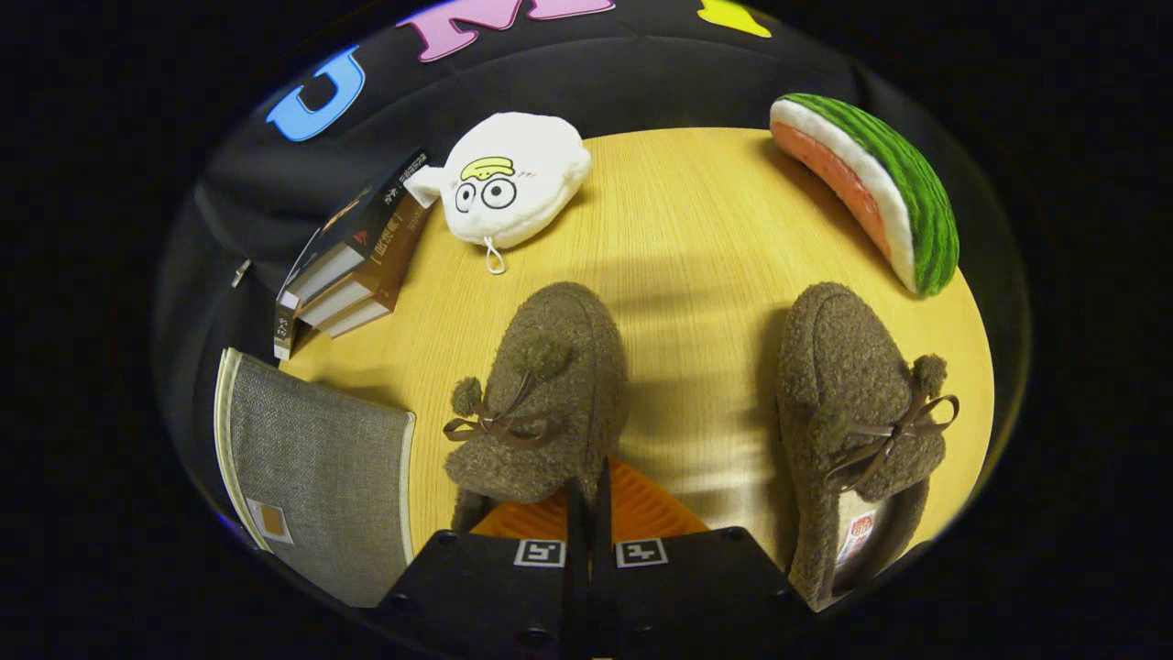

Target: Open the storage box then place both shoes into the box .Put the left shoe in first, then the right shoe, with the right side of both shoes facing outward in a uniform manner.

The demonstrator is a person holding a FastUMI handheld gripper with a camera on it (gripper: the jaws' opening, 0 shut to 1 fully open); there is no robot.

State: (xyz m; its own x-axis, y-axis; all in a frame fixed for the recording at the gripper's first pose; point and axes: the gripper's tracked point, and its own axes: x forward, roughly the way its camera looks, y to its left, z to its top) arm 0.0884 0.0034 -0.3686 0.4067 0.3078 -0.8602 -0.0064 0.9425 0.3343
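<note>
Two brown fuzzy shoes with ribbon bows and pompoms lie on a round wooden table (696, 229), toes pointing away from me. One shoe (545, 394) sits just ahead of my fingertips, with its heel end over them. The other shoe (852, 412) lies to the right of the fingers, its inner lining showing at the heel. A grey fabric storage box (312, 477) with a pale trim stands to the left of the fingers, its lid closed. My gripper (587, 486) is shut, the two fingers pressed together with nothing seen between them.
A stack of books (357, 257) lies beyond the box at the table's left rim. A white plush toy with big eyes (509, 179) sits at the far side. A watermelon-slice cushion (871, 188) rests at the far right.
</note>
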